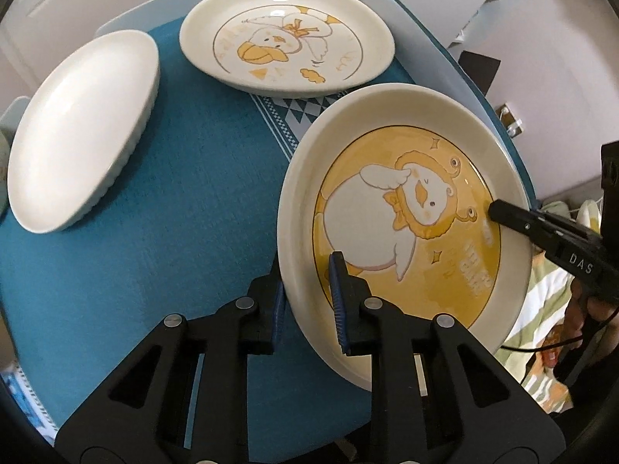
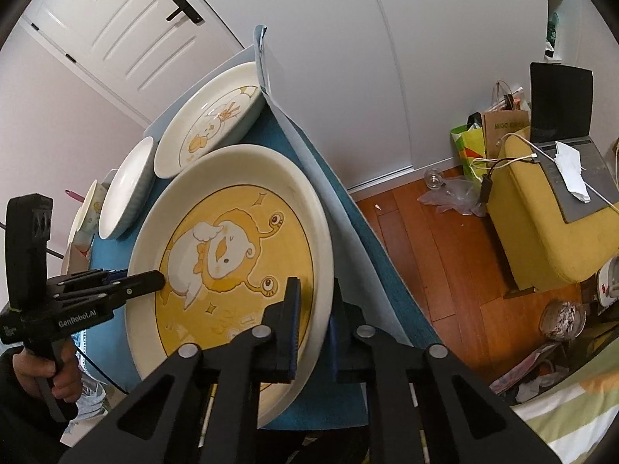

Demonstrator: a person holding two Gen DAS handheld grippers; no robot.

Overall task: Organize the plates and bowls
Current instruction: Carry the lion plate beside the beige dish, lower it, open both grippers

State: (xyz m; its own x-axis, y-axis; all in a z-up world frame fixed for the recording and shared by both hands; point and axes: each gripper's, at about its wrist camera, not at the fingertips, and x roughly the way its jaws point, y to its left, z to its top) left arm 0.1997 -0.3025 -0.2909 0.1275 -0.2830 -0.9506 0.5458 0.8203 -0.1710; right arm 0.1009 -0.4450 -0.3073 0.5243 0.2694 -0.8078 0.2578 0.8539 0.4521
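Both grippers, left gripper (image 1: 309, 301) and right gripper (image 2: 313, 328), clamp opposite rims of yellow duck plate (image 1: 406, 208), tilted over teal tablecloth (image 1: 174, 232). I see white duck plate (image 1: 286, 46), white fluted dish (image 1: 85, 131) behind; wood floor (image 2: 445, 270), yellow chair (image 2: 549, 224).

On the table (image 1: 116, 270), we hold the nearest plate (image 1: 309, 193) between us: the left gripper (image 1: 309, 305) pinches its near-left rim, the right gripper (image 2: 313, 328) its opposite rim. Behind it lies a second plate (image 1: 286, 34). To that plate's left, and well apart from ours, sits a fluted dish (image 1: 81, 131). Beyond the table's right edge, a chair (image 2: 541, 224) carrying a laptop (image 2: 568, 123) stands on the floor (image 2: 445, 270).
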